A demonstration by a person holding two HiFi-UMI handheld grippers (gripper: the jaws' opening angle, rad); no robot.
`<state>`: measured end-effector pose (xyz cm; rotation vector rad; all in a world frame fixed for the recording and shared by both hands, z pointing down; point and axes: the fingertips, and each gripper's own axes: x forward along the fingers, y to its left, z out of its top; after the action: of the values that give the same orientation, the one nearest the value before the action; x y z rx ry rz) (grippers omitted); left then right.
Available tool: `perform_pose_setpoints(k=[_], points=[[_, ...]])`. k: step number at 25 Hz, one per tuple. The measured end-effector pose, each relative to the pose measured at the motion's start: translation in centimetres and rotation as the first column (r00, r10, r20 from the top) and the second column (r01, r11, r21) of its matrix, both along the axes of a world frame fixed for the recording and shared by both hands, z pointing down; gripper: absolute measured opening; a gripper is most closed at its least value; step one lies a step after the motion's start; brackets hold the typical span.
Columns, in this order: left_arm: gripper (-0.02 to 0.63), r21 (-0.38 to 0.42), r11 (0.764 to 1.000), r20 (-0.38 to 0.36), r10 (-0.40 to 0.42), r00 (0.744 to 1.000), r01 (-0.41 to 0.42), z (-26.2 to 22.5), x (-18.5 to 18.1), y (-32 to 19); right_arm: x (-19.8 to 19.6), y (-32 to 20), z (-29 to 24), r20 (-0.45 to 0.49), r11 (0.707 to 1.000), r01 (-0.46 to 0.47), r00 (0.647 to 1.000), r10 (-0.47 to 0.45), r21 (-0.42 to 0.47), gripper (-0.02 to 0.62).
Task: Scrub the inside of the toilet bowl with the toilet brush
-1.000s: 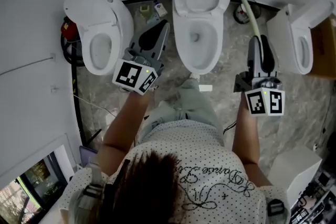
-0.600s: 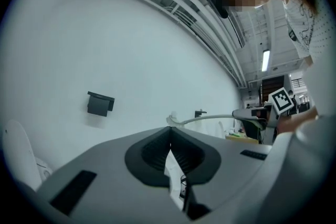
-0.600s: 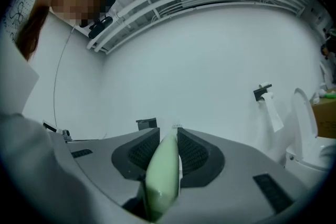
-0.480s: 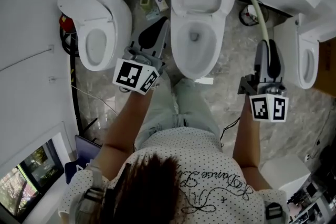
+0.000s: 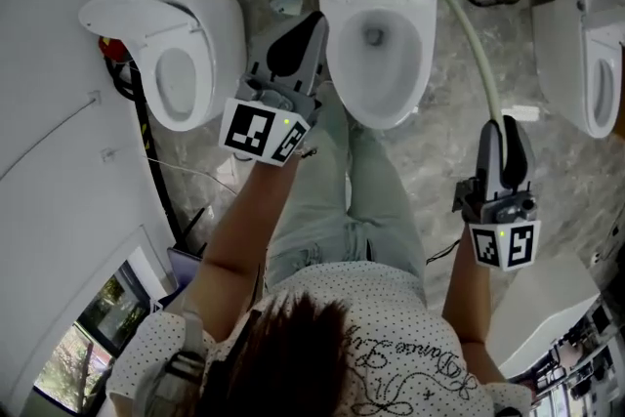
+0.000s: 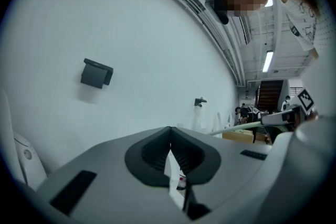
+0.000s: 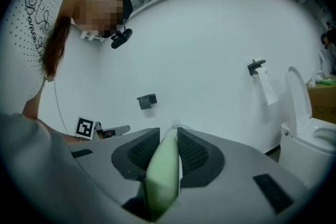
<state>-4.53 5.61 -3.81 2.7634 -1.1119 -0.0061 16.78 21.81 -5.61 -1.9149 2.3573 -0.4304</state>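
The right gripper, jaws clamping the toilet brush by its handle, is swinging the head in over the toilet bowl at its rear rim, so scrubbing looks close; the left gripper is hovering with jaws together, empty.

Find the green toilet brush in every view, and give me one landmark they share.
Head view: toilet brush arcs from the right gripper up to the back of the middle toilet.
Left gripper view: thin pale rod, right of centre.
Right gripper view: bottom centre, between the shut jaws.
Landmark: the right gripper clamping its handle, in all three.
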Motion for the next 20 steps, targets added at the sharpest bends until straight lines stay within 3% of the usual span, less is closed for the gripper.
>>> perform_pose_setpoints(k=[4,11,20], points=[[0.003,-0.053,0.998,0.02,0.028,0.999,-0.027,4.0,-0.1,-1.2,-1.6,1.7,4.1,0.032,0.994,-0.019,0.999,0.023,-0.111,0.117],[0.002,-0.077,0.996,0.038,0.045,0.998,-0.042,9.9,-0.8,-2.6,-3.6,2.6,11.3,0.056,0.974,-0.041,0.997,0.055,-0.224,0.117],[0.002,-0.124,0.992,0.015,-0.018,1.0,0.02,17.9,-2.7,-4.2,-3.6,0.6,22.1,0.002,0.945,-0.048,0.999,0.052,-0.322,0.117]])
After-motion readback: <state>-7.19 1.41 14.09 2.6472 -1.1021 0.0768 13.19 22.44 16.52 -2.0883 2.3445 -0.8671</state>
